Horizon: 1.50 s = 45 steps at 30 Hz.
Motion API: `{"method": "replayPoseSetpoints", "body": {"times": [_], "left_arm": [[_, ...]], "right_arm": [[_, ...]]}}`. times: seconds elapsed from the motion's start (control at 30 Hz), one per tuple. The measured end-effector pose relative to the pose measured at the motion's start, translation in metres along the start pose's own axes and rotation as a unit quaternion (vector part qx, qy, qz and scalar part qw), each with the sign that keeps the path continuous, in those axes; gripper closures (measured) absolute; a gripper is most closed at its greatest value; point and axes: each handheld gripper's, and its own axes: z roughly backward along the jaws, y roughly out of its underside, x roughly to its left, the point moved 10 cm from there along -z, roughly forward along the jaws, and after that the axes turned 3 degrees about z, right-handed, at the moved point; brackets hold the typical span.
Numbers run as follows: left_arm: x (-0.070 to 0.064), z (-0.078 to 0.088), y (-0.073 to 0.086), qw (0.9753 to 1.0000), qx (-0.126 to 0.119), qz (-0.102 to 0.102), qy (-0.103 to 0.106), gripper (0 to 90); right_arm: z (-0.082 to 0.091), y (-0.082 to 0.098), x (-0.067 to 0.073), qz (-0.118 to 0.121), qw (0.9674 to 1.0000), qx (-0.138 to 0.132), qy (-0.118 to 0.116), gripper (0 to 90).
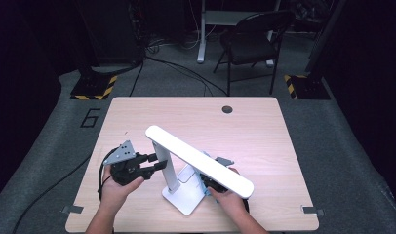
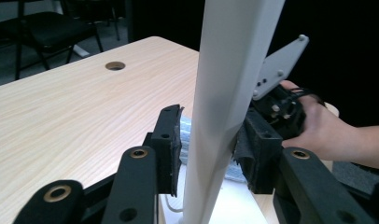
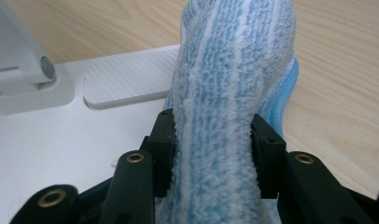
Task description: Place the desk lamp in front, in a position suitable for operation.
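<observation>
A: From above, we see the lamp (image 1: pixel 186 170) standing near the front edge of the bench (image 1: pixel 254 122), its long head slanting from far left down to near right. Our left claw (image 1: pixel 159 163) reaches in from the left around the lamp's post (image 1: pixel 170 170). Our right claw (image 1: pixel 210 184) sits under the low end of the head, by the base.

B: And along the left claw (image 2: pixel 211 147)?

A: There the post (image 2: pixel 220 116) rises between the jaws. The right pad presses it; the left pad looks a hair off, so we can't tell whether the grip is made. We should finish closing until both pads sit flat on the post, so the lamp can't twist or tip.

B: The right claw's view?

A: Our right claw (image 3: pixel 213 154) is clenched on a blue-and-white cloth (image 3: pixel 234 70), which bulges up between the jaws and lies over the white base (image 3: pixel 61 135), close to the hinge (image 3: pixel 45 67).

B: So we're wiping the base?

A: We judge so. To do it well we hold the post steady with the left, keep the cloth pressed flat, and sweep in short strokes across the base and its ribbed panel (image 3: pixel 124 79), steering clear of the hinge and of the head overhead.
</observation>
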Motion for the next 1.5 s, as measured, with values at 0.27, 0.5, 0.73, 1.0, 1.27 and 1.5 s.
{"method": "replayPoseSetpoints", "body": {"times": [0.27, 0.5, 0.73, 1.0, 1.27, 1.5], "left_arm": [[0.001, -0.001, 0.000, 0.9998, -0.005, 0.004, -0.017, 67.5], [-0.002, -0.006, -0.003, 0.9995, -0.015, -0.001, -0.027, 72.8], [-0.002, -0.007, -0.003, 0.9993, -0.013, -0.009, -0.034, 74.1], [-0.007, -0.010, -0.003, 0.9994, -0.012, -0.021, -0.026, 74.8], [-0.008, -0.011, -0.003, 0.9996, -0.014, -0.017, -0.019, 74.6], [-0.008, -0.011, -0.003, 0.9995, -0.013, -0.017, -0.024, 74.7]], "right_arm": [[0.003, 0.001, -0.003, 0.027, 0.9996, -0.003, 0.003, 60.5], [0.006, -0.001, -0.001, 0.020, 0.9998, -0.005, 0.004, 61.0], [0.013, -0.014, 0.004, 0.028, 0.9993, -0.024, -0.001, 61.3], [0.013, -0.031, 0.027, 0.052, 0.9977, -0.037, -0.021, 61.3], [0.000, -0.037, 0.045, 0.046, 0.9976, -0.035, -0.037, 61.2], [-0.005, -0.034, 0.046, 0.047, 0.9980, -0.030, -0.030, 61.2]]}}
